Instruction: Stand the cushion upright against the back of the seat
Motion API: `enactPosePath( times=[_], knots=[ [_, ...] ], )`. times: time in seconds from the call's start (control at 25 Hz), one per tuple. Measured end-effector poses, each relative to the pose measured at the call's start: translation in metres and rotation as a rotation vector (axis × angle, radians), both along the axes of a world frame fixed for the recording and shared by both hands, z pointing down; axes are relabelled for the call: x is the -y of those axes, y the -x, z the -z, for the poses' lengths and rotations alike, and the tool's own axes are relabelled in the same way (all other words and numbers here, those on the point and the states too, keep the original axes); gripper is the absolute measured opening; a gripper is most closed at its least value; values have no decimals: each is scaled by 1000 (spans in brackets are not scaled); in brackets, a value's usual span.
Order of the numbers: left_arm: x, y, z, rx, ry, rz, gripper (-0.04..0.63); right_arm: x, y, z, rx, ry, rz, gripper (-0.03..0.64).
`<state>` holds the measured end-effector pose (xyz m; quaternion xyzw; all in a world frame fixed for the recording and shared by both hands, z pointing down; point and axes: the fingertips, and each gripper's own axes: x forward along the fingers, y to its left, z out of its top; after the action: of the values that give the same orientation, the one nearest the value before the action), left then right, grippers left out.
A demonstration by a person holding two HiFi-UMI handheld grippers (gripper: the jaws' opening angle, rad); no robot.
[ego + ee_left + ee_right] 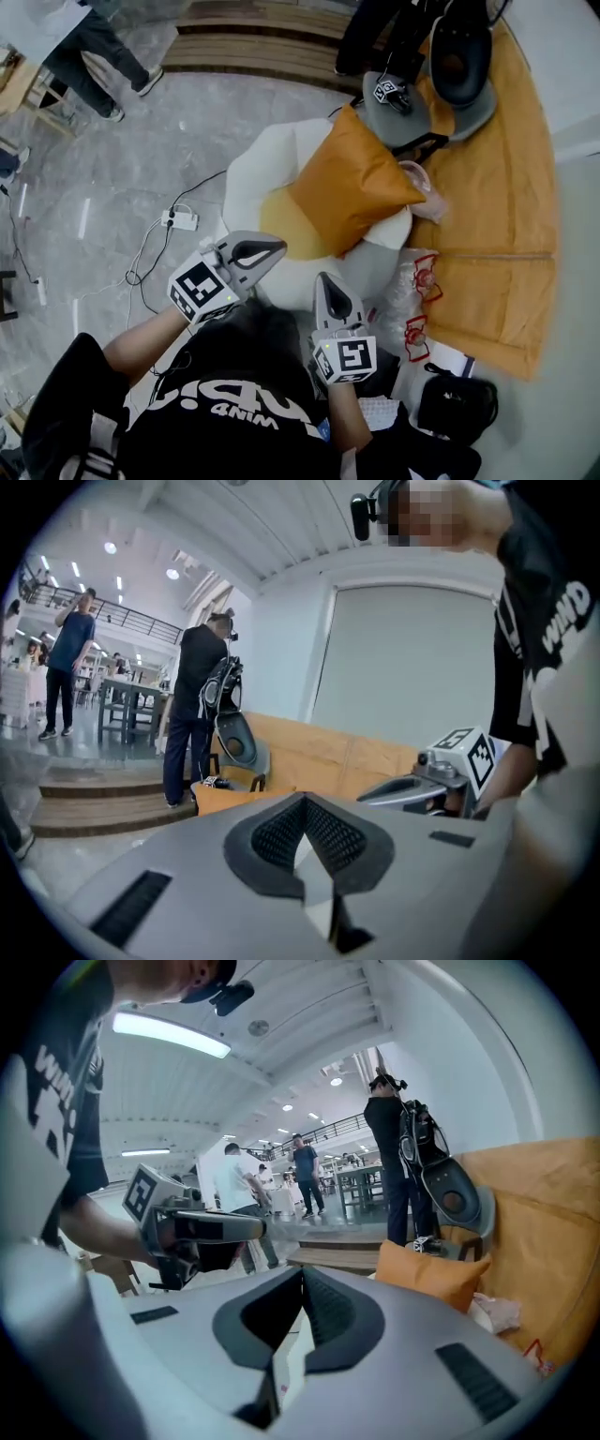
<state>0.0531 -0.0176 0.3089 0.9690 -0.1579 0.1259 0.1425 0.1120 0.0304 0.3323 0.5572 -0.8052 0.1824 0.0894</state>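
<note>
In the head view, the orange cushion (352, 183) rests on the white seat (253, 169), at its far side, next to a grey chair (412, 117). The left gripper (279, 247) and the right gripper (324, 278) hang close to the person's chest, apart from the cushion.

In the left gripper view, the jaws are closed with nothing between them.

In the right gripper view, the jaws are also closed and empty, and the cushion stands propped up beyond them.
</note>
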Motion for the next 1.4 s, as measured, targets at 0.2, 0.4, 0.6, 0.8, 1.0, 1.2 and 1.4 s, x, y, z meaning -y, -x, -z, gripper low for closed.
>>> enactPosePath(
  times=[0.2, 0.4, 0.6, 0.8, 1.0, 1.2, 1.4],
  knots=[
    [-4, 0, 53, -61, -77, 65, 8, -1, 7, 40, 19, -58, 42, 23],
    [-5, 12, 91, -137, -74, 133, 8, 3, 15, 66, 43, -106, 26, 23],
    [6, 8, 103, -158, -104, 160, 8, 17, 17, 76, 30, -140, 59, 23],
    [12, 13, 101, -160, -103, 184, 8, 29, 25, 83, 34, -166, 81, 23],
    [8, 22, 100, -156, -98, 201, 8, 34, 43, 85, 6, -179, 118, 22],
    [7, 31, 102, -155, -110, 222, 8, 32, 52, 88, 25, -186, 140, 21],
    [8, 37, 105, -158, -113, 239, 8, 30, 50, 86, 35, -182, 138, 21]
  ],
)
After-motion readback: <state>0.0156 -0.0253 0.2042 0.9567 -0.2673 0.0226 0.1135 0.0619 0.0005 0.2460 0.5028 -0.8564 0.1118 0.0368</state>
